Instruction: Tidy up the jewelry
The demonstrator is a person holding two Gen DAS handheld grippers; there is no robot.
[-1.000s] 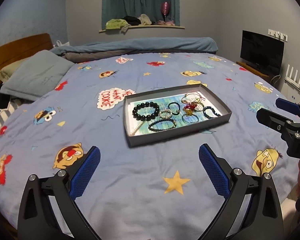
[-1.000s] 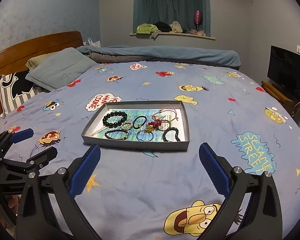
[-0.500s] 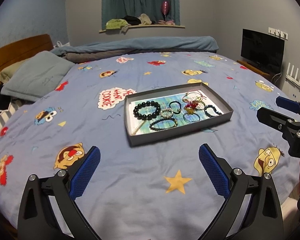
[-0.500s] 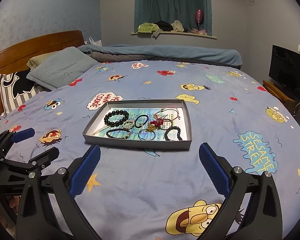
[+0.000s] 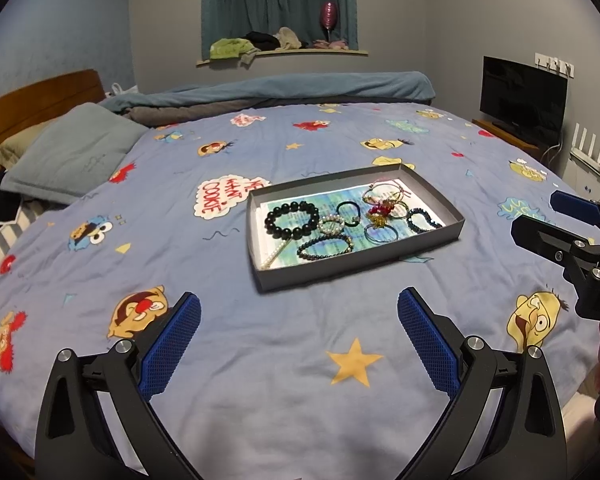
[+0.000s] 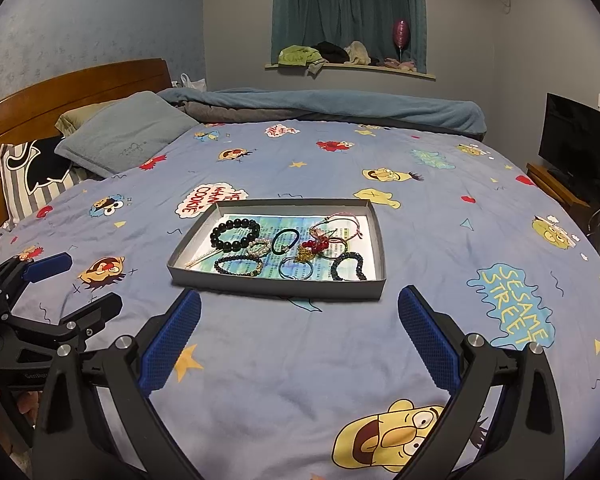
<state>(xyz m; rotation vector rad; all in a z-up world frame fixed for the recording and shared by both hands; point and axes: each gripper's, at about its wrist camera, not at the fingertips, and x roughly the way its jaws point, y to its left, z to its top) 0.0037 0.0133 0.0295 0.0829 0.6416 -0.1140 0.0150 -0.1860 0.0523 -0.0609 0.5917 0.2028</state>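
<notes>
Both tools hang over the bed, jaws spread wide and empty: left tool, right tool. Ahead, the grey tray lies on the bedspread, holding several bracelets.

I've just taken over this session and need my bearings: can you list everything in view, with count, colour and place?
Tray: one, grey, shallow, middle of the bed.
Jewelry: several bracelets, mostly black or dark beads, one red and gold cluster, all inside the tray.
Bedspread: one, blue with cartoon prints, under the tray.
Pillows: grey-blue on top, a striped one beside it, by the wooden headboard.
Blanket: blue, bunched along the far edge.
Television: one, black, right wall.
Windowsill clothes: a pile under the teal curtain.
Left gripper: open, empty, short of the tray.
Right gripper: open, empty, short of the tray.
</notes>
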